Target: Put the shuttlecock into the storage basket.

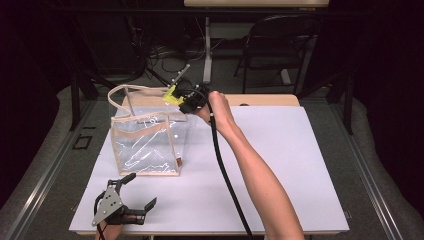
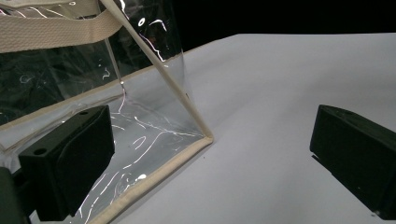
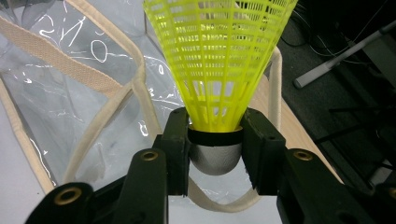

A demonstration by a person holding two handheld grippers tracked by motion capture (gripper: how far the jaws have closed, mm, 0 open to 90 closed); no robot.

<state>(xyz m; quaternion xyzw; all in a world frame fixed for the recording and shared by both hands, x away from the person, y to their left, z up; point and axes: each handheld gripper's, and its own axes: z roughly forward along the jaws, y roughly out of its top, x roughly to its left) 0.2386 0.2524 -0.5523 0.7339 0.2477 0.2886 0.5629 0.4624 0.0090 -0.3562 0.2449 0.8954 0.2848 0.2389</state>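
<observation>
That yellow shuttlecock (image 3: pixel 219 60) looks feather-light with a flimsy mesh skirt, so the right gripper (image 3: pixel 215 140) has its fingers pinching the firm cap (smart spot), over the clear bag (image 1: pixel 147 142). Left gripper (image 1: pixel 131 194) rests on the tabletop (image 1: pixel 280 165), fingers spread.

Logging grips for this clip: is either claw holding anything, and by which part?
The right claw holds a yellow shuttlecock by its cork base, skirt pointing away, above the clear bag. The left claw is open and holds nothing.
</observation>
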